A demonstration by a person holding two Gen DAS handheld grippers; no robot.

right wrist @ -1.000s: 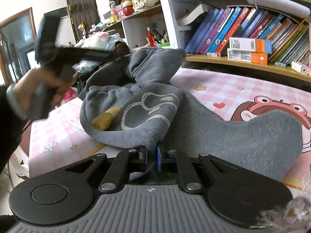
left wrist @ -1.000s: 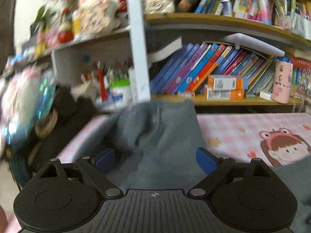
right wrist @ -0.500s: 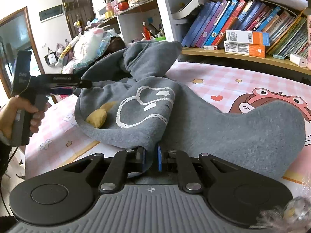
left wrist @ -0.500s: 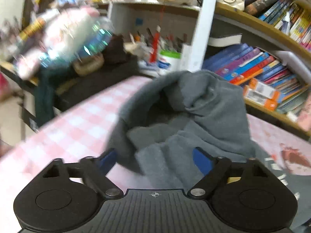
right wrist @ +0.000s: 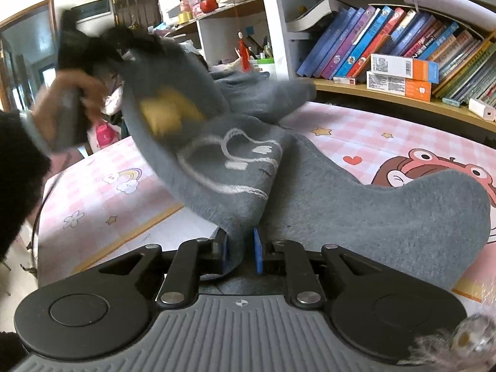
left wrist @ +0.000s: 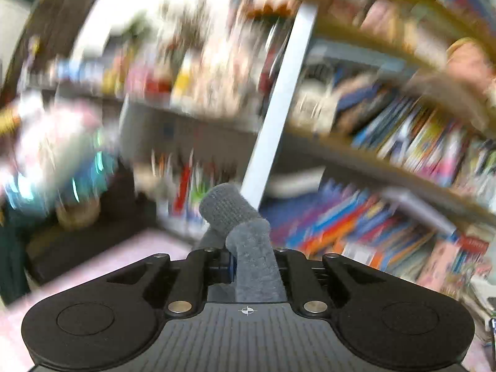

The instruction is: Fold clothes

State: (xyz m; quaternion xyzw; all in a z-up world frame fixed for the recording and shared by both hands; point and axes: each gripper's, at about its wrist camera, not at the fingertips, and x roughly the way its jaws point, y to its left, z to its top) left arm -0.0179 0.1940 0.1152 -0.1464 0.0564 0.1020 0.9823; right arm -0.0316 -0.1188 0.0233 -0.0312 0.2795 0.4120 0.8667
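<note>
**Both grippers clamp the grey sweatshirt over the pink checked table**

The table [right wrist: 387, 130], covered in pink check with cartoon prints, is the landmark here. Behind its far edge stands a bookshelf [right wrist: 381, 93] packed with upright books, two orange-and-white boxes [right wrist: 403, 74] stacked in front of them. In the left wrist view the same shelving is heavily smeared by motion blur and little of it can be read.

The grey sweatshirt [right wrist: 356, 204] lies spread across the near half of the table, one rounded lobe reaching toward the cartoon face printed at the table's right side. Its left portion is lifted off the table surface, with a white outline print and a blurred yellow patch [right wrist: 167, 111] showing on the raised cloth.

The left gripper [left wrist: 248, 263], seen in its own view, has its jaws drawn close together on a narrow fold of the sweatshirt, with a ribbed cuff-like end sticking up beyond the fingertips. From the right wrist view it appears as a dark blurred shape held high above the table's left edge, the person's left hand [right wrist: 65, 105] wrapped around its handle.

The right gripper [right wrist: 240, 252] sits at the table's near edge, its blue-padded jaws pinched on a hanging fold of the sweatshirt, a small gap remaining beside the cloth.
</note>
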